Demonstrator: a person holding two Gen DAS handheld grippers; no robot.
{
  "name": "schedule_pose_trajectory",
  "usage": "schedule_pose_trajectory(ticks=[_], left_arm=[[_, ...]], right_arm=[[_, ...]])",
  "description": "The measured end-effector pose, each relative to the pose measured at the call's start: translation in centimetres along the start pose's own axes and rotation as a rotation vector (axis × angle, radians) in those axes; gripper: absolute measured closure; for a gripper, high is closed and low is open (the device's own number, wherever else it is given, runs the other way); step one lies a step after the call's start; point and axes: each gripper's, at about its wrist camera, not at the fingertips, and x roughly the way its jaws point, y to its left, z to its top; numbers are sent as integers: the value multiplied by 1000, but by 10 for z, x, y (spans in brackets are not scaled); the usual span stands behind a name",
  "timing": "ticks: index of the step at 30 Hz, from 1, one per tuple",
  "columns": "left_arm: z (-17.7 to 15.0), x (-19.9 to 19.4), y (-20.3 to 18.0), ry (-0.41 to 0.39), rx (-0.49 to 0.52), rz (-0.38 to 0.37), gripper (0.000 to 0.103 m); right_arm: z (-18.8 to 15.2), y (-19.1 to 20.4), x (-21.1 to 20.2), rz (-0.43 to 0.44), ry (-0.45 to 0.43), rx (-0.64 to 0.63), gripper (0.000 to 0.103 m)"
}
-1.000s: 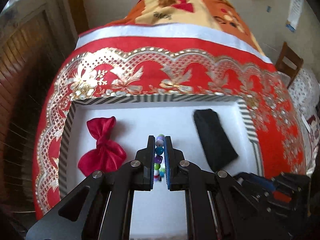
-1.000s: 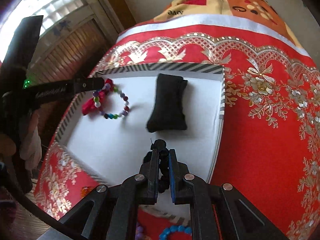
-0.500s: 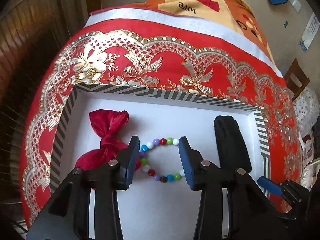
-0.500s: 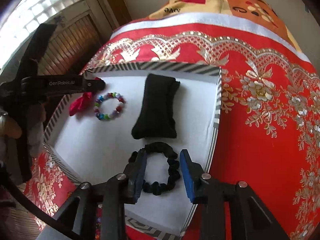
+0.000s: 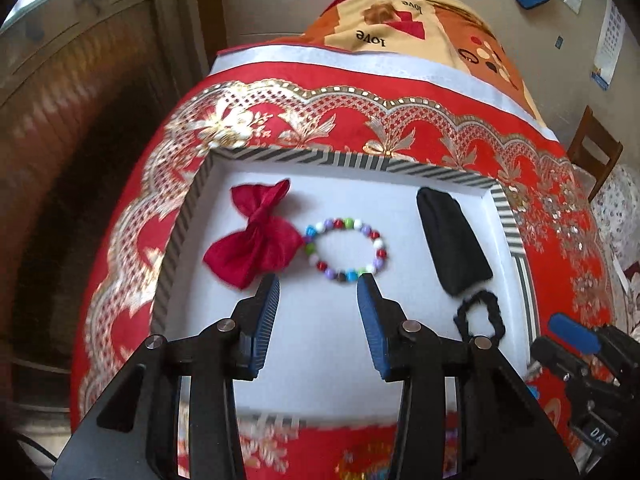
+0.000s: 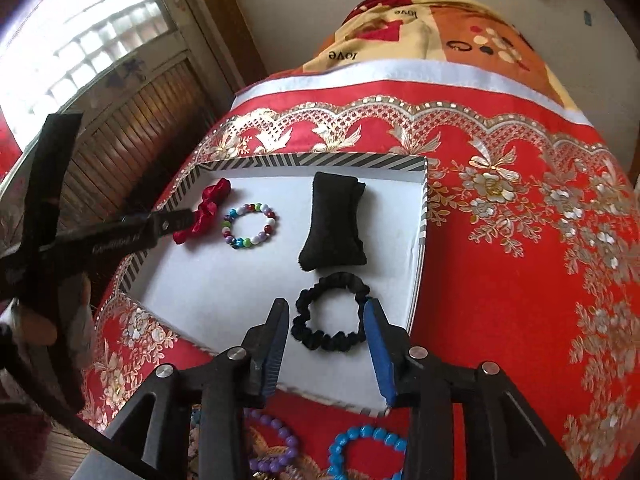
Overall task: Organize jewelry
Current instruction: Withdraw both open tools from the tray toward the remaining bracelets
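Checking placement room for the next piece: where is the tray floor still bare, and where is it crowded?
The tray is bare in its near-left part, between the multicolour bead bracelet and the near rim, left of the black scrunchie. Its far-left corner is crowded by the red bow; its right side holds the black pouch.

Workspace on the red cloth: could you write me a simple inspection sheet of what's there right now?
Surface: red cloth with gold pattern; striped tray on it.
Job's things: in the tray, beaded bracelet, black scrunchie, red bow, black cushion; all lying apart from the grippers.
Clutter: purple bracelet and blue bracelet on the cloth outside the tray.
Grippers: left gripper open, empty; right gripper open, jaws just widened, either side of the scrunchie, not pressing it.
Cables: dark cable at lower left.
Surroundings: window, patterned blanket, wooden chair.
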Motion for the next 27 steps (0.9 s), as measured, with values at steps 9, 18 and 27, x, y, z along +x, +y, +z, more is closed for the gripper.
schedule_pose_trajectory(ticks=[9,18,27], left_arm=[[-44,-39,4,-41,-8,23,63],[-85,-69,6,-55,-15,24,63],[-114,-96,-3,-81,13,6,63]], right_arm=[[-19,16,-24,-33,-31,19,61],[-46,19,-54,-74,-62,56,60],[-72,22,-86,-128,-102,70,54]])
